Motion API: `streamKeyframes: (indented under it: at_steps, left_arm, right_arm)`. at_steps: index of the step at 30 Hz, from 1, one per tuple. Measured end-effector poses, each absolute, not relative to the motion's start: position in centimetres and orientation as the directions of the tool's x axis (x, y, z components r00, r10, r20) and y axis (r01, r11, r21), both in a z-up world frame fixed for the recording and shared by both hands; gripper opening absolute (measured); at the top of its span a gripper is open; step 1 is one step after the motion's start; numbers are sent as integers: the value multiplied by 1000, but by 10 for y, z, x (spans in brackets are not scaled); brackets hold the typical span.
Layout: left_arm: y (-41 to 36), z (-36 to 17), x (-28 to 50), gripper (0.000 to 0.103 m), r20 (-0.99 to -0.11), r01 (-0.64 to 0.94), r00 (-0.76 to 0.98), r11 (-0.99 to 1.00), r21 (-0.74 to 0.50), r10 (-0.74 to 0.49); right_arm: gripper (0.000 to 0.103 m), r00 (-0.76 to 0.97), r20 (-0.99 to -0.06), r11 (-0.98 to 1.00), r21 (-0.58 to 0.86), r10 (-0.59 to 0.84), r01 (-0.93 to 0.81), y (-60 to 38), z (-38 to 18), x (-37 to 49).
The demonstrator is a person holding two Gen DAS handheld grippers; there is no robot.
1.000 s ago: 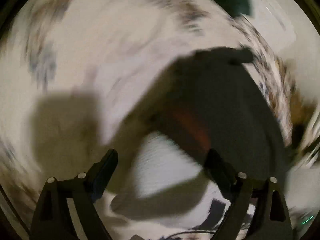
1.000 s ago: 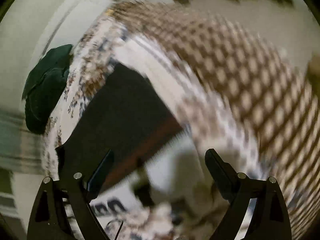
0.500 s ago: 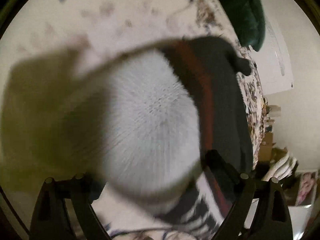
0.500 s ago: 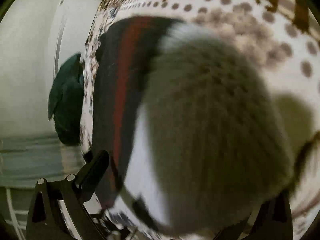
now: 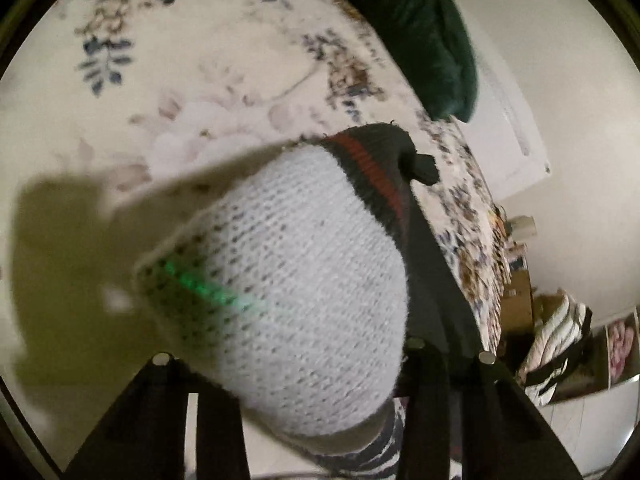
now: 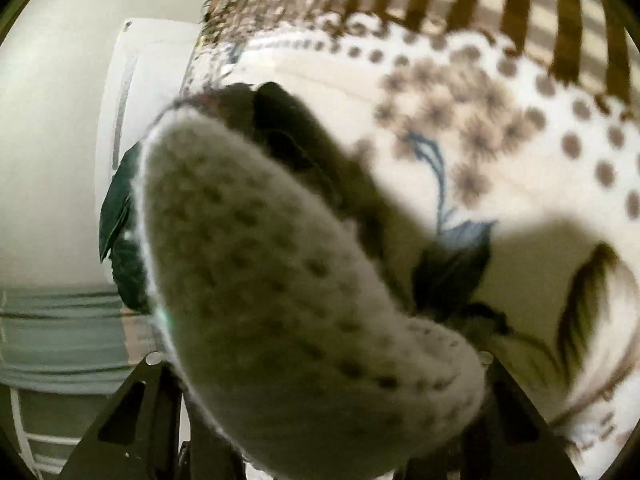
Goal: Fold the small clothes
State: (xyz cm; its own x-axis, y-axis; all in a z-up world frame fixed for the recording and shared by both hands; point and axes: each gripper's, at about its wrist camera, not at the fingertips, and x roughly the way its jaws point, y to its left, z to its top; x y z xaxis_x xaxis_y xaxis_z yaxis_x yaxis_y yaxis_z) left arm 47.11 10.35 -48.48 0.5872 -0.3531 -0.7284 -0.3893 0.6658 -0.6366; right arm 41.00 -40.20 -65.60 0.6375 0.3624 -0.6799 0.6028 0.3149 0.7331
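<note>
A small knitted garment (image 5: 288, 280), white with a dark band and a red stripe (image 5: 368, 160), fills the left wrist view and hangs lifted above the floral bedspread (image 5: 180, 80). My left gripper (image 5: 288, 360) is shut on its white end; the fingertips are hidden by the knit. The same garment (image 6: 280, 300) fills the right wrist view, its dark part (image 6: 288, 128) farther off. My right gripper (image 6: 320, 360) is shut on it, fingertips hidden under the fabric.
A dark green cushion (image 5: 432, 40) lies at the far edge of the bed; it also shows in the right wrist view (image 6: 120, 220). A white wall panel (image 5: 512, 120) stands behind. Boxes and striped cloth (image 5: 560, 328) clutter the right side. The checked blanket (image 6: 520, 8) lies beyond.
Both grippers closed on the garment and lifted it off the bed. The white knit end now bulges close to both cameras and hides the fingertips.
</note>
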Motion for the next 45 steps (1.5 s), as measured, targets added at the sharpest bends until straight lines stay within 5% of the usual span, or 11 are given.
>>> streamKeyframes:
  at_steps: [11,13,17,25,31,39,45]
  left_arm:
    - [144,-476,300,38,-829,-416,387,726,-547,-403]
    - [147,-501,283,47,-855,-450,312,728,-518,-415]
    - [151,-514,277,59,-865,-466,276,729,-501,-418]
    - [138,-427,254,72,-944,-300,269,914,-272,-192]
    - [95,-409,333,72,-917,-85,372,978,-192,-148]
    - [64,-504,470,72,-967,50,252,998,39,25]
    - [112,-524,488,72,-972,-95,203,986,-136,-115]
  right_arm:
    - [42,504,-733,347,669,458,658,-391,-615,231]
    - [47,445,-764,369,626,467,687,-389,-634,206]
    - [78,318,-839,454,515,442,727,-391,-660,206]
    - [85,263,-933,650,360,246,669,-409,-577,184]
    - [85,289,-955,754,239,69,611,-423,-521,229]
    - [85,261,-960,836,222,98,502,-403,-581,374]
    - [84,233,-963,798,244,133,551,-420,-616,417]
